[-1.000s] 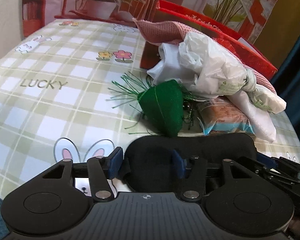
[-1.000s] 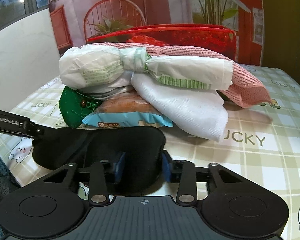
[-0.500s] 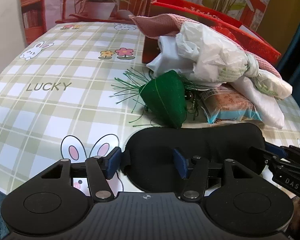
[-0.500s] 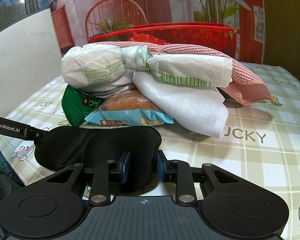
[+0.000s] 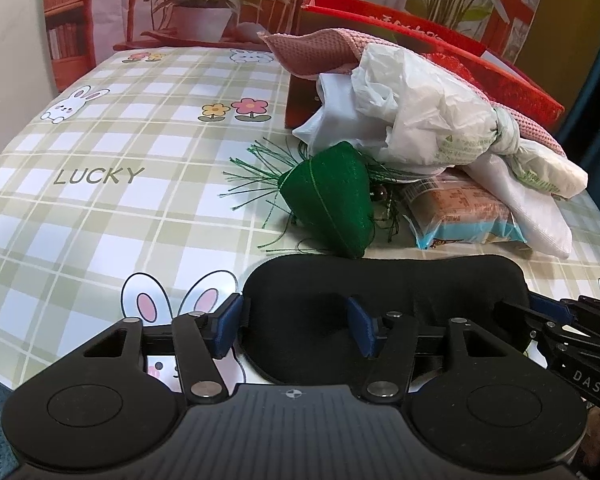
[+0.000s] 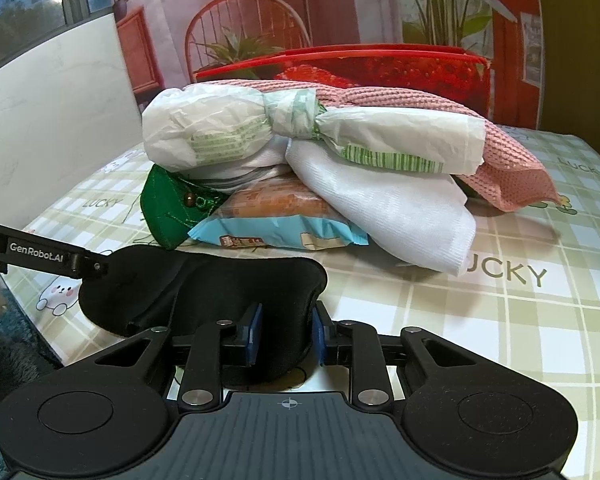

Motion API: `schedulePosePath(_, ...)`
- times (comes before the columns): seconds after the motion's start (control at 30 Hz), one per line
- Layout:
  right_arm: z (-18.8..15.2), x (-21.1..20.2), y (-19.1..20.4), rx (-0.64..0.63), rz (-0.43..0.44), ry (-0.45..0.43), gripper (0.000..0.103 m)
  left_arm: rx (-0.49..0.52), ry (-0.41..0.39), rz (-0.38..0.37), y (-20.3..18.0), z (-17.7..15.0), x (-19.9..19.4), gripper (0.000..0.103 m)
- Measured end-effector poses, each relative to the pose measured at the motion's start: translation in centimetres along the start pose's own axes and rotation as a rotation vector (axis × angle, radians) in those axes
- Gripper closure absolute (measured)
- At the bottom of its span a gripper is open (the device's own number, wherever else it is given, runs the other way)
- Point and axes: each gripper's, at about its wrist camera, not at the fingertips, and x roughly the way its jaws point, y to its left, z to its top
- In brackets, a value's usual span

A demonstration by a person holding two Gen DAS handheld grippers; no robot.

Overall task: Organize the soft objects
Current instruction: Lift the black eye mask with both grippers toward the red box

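A black sleep mask point(image 5: 380, 292) point(image 6: 204, 288) hangs over the table's near edge, held at both ends. My left gripper point(image 5: 296, 328) has its jaws wide around one end; the pads touch the fabric. My right gripper point(image 6: 286, 338) is shut on the other end. Behind lies a pile: a green tasselled pouch point(image 5: 332, 204) point(image 6: 168, 212), a blue snack packet point(image 5: 464, 216) point(image 6: 284, 224), a white cloth point(image 6: 384, 208), a knotted white plastic bag point(image 5: 428, 116) point(image 6: 260, 124) and a pink knitted cloth point(image 6: 460, 120).
A red box point(image 5: 440, 48) point(image 6: 380, 68) stands behind the pile. The checked tablecloth point(image 5: 120, 160) reaches left and back. The table's near edge drops to a teal carpet point(image 6: 16, 344).
The right gripper's jaws have closed tighter on the mask's end. The mask has shifted slightly toward the near edge with both grippers, and the left gripper's grip looks unchanged.
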Motion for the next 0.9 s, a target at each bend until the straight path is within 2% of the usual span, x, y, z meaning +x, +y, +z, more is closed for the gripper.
schedulePosePath(0.1,0.0,0.0,0.0,0.001,0.005,0.0,0.08,-0.008,-0.003,0.0,0.3,0.0,-0.1,0.053)
schedulePosePath(0.43,0.1,-0.1,0.1,-0.002,0.015,-0.007,0.081,0.004,-0.004,-0.026,0.2,0.0,-0.2,0.063)
schedulePosePath(0.6,0.1,-0.3,0.2,-0.005,0.025,-0.012,0.084,0.011,-0.028,-0.053,0.2,0.1,-0.6,0.081)
schedulePosePath(0.9,0.7,-1.6,0.1,0.004,0.07,-0.066,0.09,0.029,-0.075,-0.109,-0.3,0.4,-2.2,0.085)
